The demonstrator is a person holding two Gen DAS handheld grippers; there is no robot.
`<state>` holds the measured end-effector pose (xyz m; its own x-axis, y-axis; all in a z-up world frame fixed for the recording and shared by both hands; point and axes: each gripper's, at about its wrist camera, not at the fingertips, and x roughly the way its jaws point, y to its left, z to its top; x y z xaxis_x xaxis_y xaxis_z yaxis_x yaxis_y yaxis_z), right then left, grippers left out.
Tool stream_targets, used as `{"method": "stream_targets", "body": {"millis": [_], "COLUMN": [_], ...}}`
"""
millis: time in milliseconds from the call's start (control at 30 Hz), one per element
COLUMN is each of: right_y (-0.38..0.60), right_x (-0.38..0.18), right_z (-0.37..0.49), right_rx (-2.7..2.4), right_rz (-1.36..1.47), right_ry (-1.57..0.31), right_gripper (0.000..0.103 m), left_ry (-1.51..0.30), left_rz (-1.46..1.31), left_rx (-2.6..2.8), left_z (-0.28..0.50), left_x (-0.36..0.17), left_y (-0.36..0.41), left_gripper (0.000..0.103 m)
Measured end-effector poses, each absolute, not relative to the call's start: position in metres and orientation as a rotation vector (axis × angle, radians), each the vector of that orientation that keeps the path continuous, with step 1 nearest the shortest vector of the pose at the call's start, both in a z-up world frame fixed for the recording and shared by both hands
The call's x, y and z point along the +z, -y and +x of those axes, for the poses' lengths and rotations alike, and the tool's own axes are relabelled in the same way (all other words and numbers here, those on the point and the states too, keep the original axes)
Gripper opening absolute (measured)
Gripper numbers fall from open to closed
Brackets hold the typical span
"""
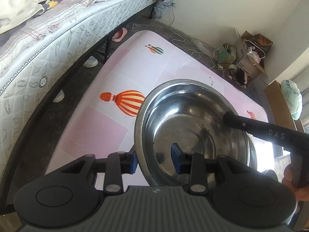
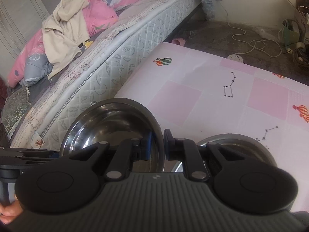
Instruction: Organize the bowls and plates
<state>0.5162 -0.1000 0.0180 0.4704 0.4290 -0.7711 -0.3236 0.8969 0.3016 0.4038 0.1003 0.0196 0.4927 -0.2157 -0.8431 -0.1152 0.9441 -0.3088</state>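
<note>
A steel bowl (image 1: 189, 116) hangs tilted above the pink balloon-print table (image 1: 115, 73), held from two sides. My left gripper (image 1: 155, 160) is shut on its near-left rim, one blue pad outside the wall and one inside. From the right, my right gripper (image 1: 227, 116) reaches over the far rim. In the right wrist view the same bowl (image 2: 110, 121) has its right rim pinched in my right gripper (image 2: 157, 145), which is shut on it. A second steel bowl (image 2: 231, 141) sits on the table (image 2: 212, 96) just beyond, partly hidden by the gripper's fingers.
A bed with a quilted mattress (image 1: 38, 48) runs along the table's left edge, piled with bedding (image 2: 77, 19). Slippers (image 1: 119, 34) lie under it. A cardboard box and bags (image 1: 249, 58) fill the far corner. A white cable and a round socket strip (image 2: 235, 58) lie on the floor.
</note>
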Motion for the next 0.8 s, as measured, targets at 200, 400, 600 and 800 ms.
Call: {"method": "stream_targets", "body": {"millis": [200,400,600,800], "right_y": [0.151,0.205,0.242,0.257], "right_x": [0.03,0.021,0.001,-0.02], "right_z": [0.505,0.498,0.495,0.496], "right_rx": [0.39,0.309,0.255,0.236], "right_rz": [0.143,0.178,0.197,0.203], "right_ry": [-0.983,-1.001,-1.028,-1.045], "right_gripper": [0.012,0.013,0.015,0.015], "left_ry": [-1.066,-1.092,-1.119,-1.134], "left_rz": [-0.322,-0.292,-0.257,-0.19], "left_rx": [-0.14,-0.194,-0.219,-0.22], "left_z": [0.413,0.423,0.43,0.432], "left_x": [0.024,0.01,-0.007,-0.019], "left_y": [-0.057,-0.011,0.022,0.041], "left_gripper": [0.035,0.036,0.036,0.04]}}
